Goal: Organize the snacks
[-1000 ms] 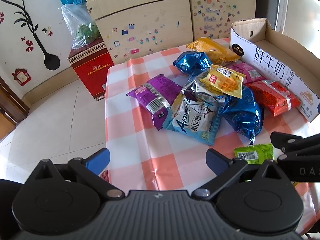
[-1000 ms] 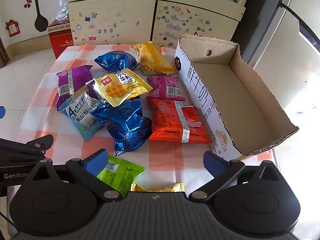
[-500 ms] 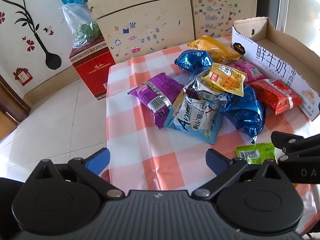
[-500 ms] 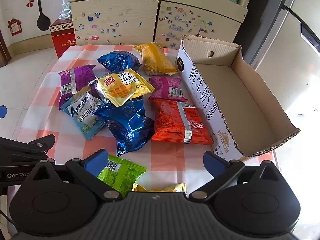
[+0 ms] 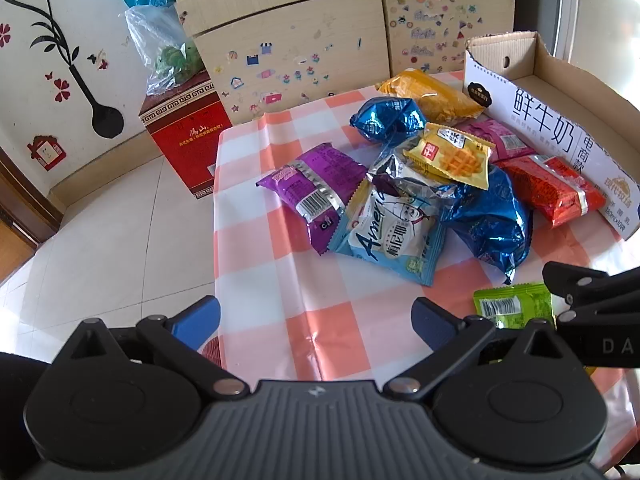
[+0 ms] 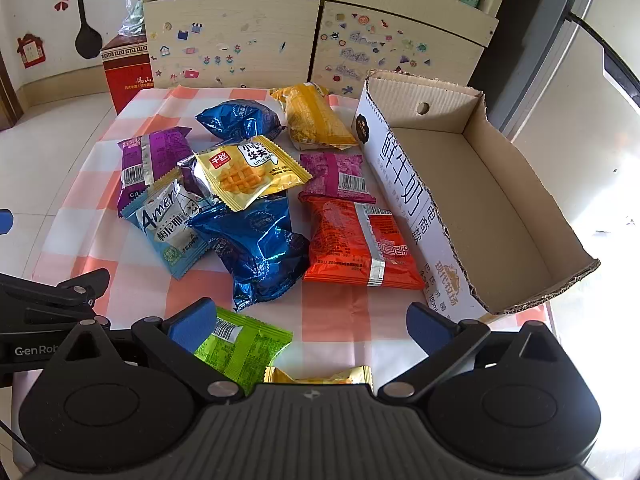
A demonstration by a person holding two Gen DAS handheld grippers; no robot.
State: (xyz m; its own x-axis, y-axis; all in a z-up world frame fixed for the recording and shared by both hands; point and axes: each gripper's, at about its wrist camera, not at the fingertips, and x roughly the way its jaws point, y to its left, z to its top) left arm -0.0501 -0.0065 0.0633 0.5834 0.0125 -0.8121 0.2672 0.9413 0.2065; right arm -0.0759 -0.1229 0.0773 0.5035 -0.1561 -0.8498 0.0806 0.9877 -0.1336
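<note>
Several snack packets lie in a loose pile on the checked tablecloth [image 6: 332,312]: a purple one [image 6: 150,160], a light blue one [image 6: 172,232], a yellow waffle one [image 6: 248,172], two shiny blue ones [image 6: 260,248], an orange one [image 6: 314,120], a magenta one [image 6: 338,178], a red one [image 6: 358,248]. A green packet [image 6: 244,346] and a small yellow one [image 6: 320,376] lie nearest. An open cardboard box [image 6: 480,196] stands to the right, nothing inside it. My right gripper [image 6: 310,322] is open above the near table edge. My left gripper [image 5: 316,316] is open at the table's near left corner.
A sticker-covered cabinet [image 6: 312,44] stands behind the table. A red carton [image 5: 188,136] with a plastic bag on it sits on the tiled floor at the left. The table edge drops to the floor at the left [image 5: 216,240].
Both grippers have moved slightly closer to the pile. Nothing on the table has moved.
</note>
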